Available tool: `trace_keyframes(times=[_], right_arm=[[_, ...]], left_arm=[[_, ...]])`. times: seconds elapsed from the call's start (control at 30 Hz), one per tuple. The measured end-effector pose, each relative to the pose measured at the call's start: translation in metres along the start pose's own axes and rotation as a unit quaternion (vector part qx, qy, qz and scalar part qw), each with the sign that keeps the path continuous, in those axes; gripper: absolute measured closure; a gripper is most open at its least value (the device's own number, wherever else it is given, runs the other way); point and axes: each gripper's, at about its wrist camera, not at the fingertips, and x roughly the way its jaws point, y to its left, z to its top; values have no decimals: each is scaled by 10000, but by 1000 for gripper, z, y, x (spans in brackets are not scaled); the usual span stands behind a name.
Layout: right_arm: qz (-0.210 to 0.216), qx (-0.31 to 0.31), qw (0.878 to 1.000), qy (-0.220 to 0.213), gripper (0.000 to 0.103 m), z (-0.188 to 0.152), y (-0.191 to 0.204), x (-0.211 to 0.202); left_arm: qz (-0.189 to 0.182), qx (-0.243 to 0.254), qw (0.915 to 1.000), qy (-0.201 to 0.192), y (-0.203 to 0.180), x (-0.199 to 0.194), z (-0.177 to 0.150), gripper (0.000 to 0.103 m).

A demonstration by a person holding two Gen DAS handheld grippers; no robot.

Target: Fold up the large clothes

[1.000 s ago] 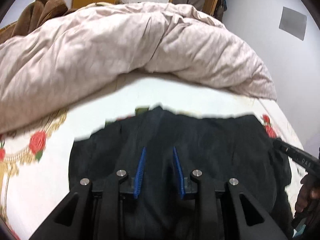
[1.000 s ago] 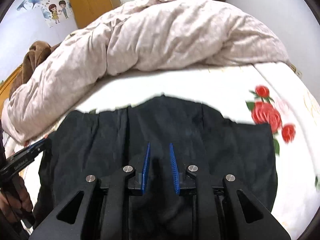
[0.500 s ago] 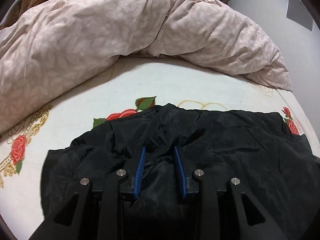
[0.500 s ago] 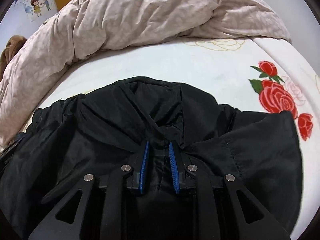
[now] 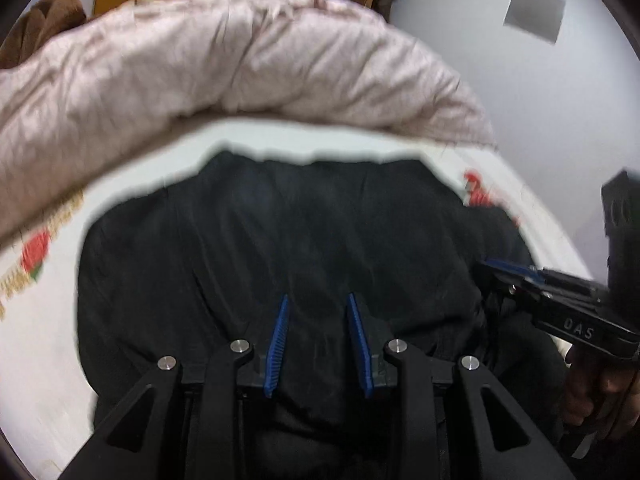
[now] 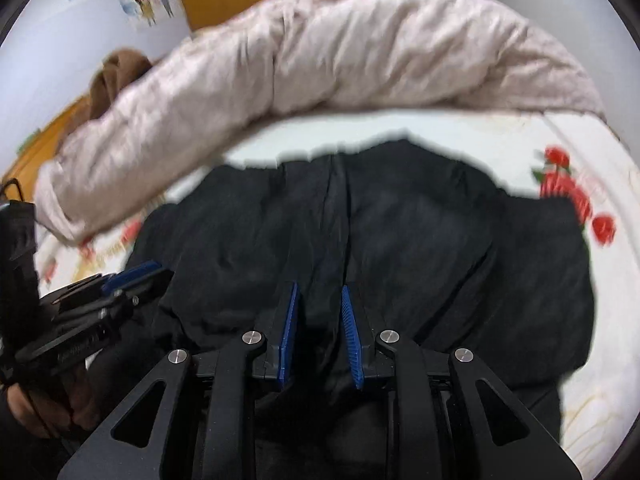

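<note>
Half a second ago both cameras were pushed in close over the jacket (image 5: 300, 220), its collar rumpled right ahead of the fingers. Now both views sit further back and are blurred with motion. The cloth spreads flatter and wider beyond the tips, much as it lay a second ago. That reads as a forward-and-back shake to smooth the jacket before a fold; no fold looks made yet. The left gripper (image 5: 318, 296) stands narrowly parted with a bunch of black cloth filling the gap, so it seems to pinch the near hem. The right gripper (image 6: 320, 286) has just let its jaws open a little. A lengthwise pleat of cloth runs between its blue ribbed pads, but I cannot tell whether they grip it or merely flank it. If the right side is slipping, the next pull would drag the jacket askew. The jacket is thin, slick, slightly shiny black fabric, creased in long soft ridges, lying ahead of and under both tools. Under it is the sheet (image 5: 48, 360), white, smooth and printed with red roses. Well past the jacket's far edge lies the duvet (image 5: 240, 60), pale pink, puffy and crumpled into a long roll.
</note>
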Motion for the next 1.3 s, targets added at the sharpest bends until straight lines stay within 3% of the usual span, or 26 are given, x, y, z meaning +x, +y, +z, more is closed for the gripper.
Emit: trace_keyframes(times=[0.13,0.23,0.33,0.5,0.67,1.3], right_arm=[[-7,218,9994,286,80,-11,-13,37],[-11,248,9990,382,80,0,-15,40],[29,361,9986,374,80,5,-15,18],[161,184,9997,88,80,-18,-3,-25],[8,130,9971,743,80,-44,-6,22],[-61,150,9978,642,80,-54,-8,43]], left_arm=[[228,99,9997,91,-1,26,-8,69],[293,124,9994,170,-5,29,0,69],[201,33,9996,172,-11,8,4,69],[-100,68,9999,37,-29,-27,-20,69],[140,3,9988,468,-24,11,-45,69],[347,-27,9986,399,-24,30,-43,69]])
